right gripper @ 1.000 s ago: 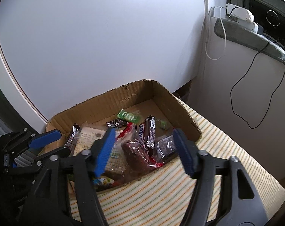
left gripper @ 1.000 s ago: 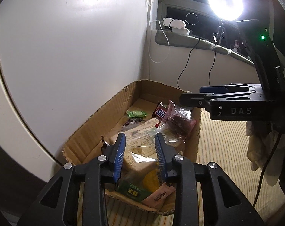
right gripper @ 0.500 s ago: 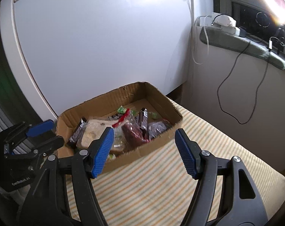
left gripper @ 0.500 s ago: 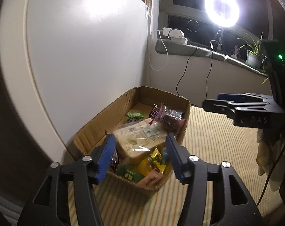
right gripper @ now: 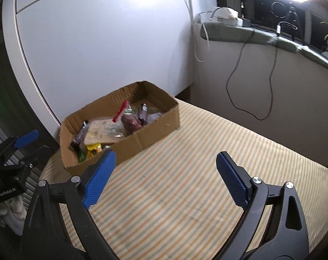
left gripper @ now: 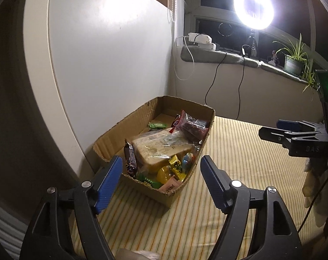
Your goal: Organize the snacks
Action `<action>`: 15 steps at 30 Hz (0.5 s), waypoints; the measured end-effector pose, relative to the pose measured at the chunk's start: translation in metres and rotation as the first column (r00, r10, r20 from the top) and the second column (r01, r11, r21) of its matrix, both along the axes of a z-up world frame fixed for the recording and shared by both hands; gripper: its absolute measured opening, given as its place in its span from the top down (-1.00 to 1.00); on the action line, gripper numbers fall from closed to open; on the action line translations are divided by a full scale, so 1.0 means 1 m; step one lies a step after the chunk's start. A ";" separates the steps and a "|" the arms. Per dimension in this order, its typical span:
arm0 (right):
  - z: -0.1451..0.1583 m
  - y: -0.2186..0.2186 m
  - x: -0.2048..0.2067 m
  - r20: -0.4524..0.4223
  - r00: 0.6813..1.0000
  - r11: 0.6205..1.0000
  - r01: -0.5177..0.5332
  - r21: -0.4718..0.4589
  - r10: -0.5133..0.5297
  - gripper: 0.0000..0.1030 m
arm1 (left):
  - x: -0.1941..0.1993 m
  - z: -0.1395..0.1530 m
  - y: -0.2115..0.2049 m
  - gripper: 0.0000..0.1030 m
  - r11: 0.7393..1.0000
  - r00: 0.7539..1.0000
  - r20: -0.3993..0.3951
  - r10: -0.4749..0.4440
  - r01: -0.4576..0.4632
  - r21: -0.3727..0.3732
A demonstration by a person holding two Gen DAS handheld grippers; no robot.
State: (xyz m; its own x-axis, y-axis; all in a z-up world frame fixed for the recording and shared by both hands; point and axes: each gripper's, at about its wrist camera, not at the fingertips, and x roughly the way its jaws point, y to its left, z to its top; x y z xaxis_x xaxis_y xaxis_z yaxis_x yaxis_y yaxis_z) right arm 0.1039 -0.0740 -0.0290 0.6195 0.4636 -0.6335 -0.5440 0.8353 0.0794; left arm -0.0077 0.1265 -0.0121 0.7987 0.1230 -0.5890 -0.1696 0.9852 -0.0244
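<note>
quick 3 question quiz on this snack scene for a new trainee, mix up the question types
1. True or false: the left gripper grips a snack.
2. The cardboard box sits on: A) a striped cloth B) bare wood C) a tray.
3. Which item in the box is largest?

Key:
1. False; its jaws are opening with nothing between them.
2. A, the striped cloth.
3. The bagged bread.
</note>
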 end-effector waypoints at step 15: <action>-0.004 -0.010 -0.011 0.004 1.000 1.000 0.010 -0.009 -0.010 -0.86 | -0.001 -0.002 -0.005 -0.47 1.000 1.000 -0.008 -0.001 0.000 -0.005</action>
